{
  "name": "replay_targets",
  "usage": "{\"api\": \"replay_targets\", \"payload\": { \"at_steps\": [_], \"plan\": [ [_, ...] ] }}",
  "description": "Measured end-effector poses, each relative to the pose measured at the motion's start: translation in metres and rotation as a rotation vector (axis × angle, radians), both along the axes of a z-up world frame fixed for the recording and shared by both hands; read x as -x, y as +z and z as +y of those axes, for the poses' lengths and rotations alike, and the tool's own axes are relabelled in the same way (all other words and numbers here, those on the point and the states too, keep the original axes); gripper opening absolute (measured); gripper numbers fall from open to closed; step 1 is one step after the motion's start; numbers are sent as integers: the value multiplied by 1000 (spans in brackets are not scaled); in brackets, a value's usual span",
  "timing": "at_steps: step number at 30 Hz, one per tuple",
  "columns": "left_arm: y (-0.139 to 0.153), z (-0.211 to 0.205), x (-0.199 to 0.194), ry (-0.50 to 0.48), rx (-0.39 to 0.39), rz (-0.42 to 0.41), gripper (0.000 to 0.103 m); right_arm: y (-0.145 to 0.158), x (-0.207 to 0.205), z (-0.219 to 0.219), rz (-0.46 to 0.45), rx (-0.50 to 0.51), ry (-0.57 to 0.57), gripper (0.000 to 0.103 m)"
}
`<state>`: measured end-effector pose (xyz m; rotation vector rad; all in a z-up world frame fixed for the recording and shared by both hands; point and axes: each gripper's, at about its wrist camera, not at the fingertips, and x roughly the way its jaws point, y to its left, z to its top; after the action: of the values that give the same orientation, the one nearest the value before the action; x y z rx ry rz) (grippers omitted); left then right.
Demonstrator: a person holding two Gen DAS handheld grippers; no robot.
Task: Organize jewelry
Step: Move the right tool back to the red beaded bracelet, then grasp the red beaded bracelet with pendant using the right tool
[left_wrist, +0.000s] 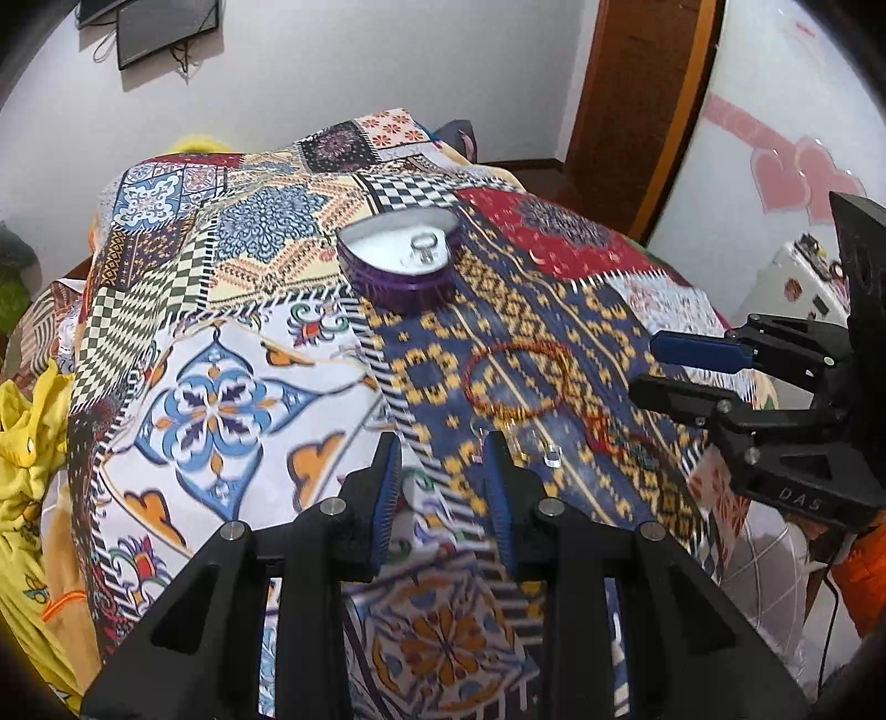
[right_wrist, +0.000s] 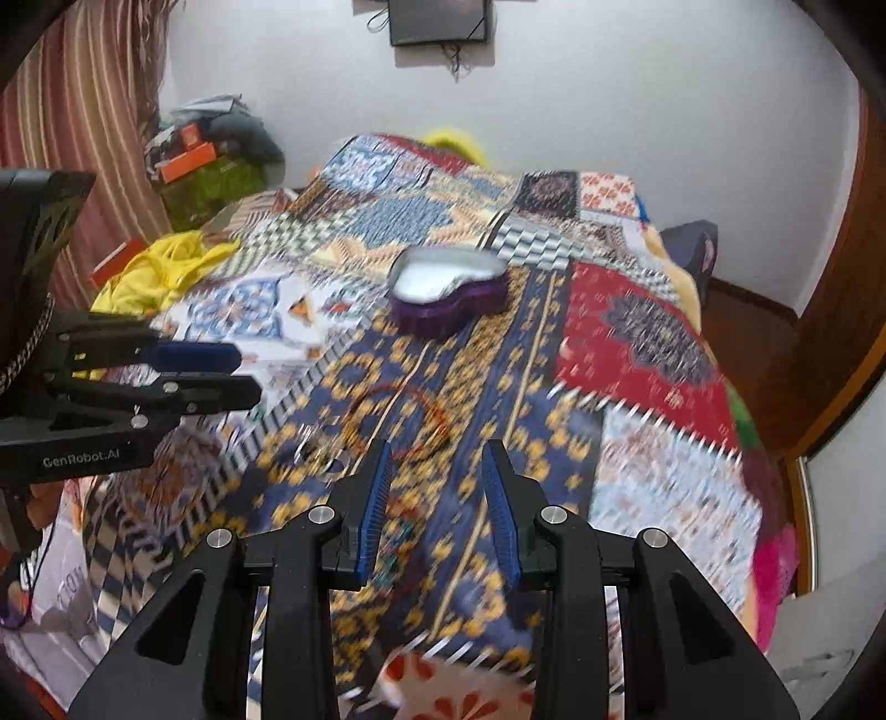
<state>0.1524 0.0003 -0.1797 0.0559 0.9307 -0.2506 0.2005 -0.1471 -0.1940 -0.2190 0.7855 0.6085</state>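
While both grippers are hovering over the patchwork bedspread [left_wrist: 232, 354], the red beaded bracelet [left_wrist: 518, 379] is lying flat on the blue-and-yellow patterned panel, a thin ring of small beads. Just beside it, nearer the left gripper [left_wrist: 443, 471], small clear and silver pieces [left_wrist: 545, 451] are sitting on the cloth, too blurred to name. A second reddish bead loop [left_wrist: 620, 440] is lying next to them. Farther up the bed, the heart-shaped jewelry box [left_wrist: 401, 257] is resting open, its ribbed purple wall glossy and its inside pale; a silver ring [left_wrist: 423, 243] is standing in it.

The left gripper's jaws are standing spread, holding nothing, their ridged blue pads facing each other above the fabric. The right gripper [right_wrist: 437, 498] is likewise showing its jaws spread and empty, hanging over the bracelet's near side; this view is smeared by motion. Yellow clothing [left_wrist: 27, 421] is lying crumpled at the bed's edge. A dark screen [right_wrist: 437, 19] is hanging on the white wall.
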Motion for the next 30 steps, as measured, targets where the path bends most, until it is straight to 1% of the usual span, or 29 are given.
{"api": "replay_targets", "payload": {
  "at_steps": [3,8,10,13,17,18,21,23,27,30],
  "plan": [
    [-5,-2,7,-7,-4,2,30,-9,9,0,22,9,3,31],
    [-16,-4,10,-27,38,27,30,-28,19,5,90,9,12,31],
    [-19,-7,8,-35,42,31,30,-33,20,5,111,3,14,31],
    [-22,-9,2,-32,51,33,30,-36,22,6,113,0,8,31],
    [-25,-8,-6,-15,67,32,28,-40,23,2,116,-30,-4,30],
    [-26,-9,-9,-13,68,32,27,-40,24,3,112,-29,-5,29],
    [-29,-10,-15,-5,78,41,23,-40,25,4,101,-25,-3,20],
    [-31,-10,-19,-7,100,51,20,-40,26,7,91,-20,2,9],
    [-36,-12,-24,-7,128,70,12,-39,26,10,78,-10,4,7],
    [-35,-12,-24,-3,133,63,11,-37,24,7,82,-30,-9,7]
  ]
}}
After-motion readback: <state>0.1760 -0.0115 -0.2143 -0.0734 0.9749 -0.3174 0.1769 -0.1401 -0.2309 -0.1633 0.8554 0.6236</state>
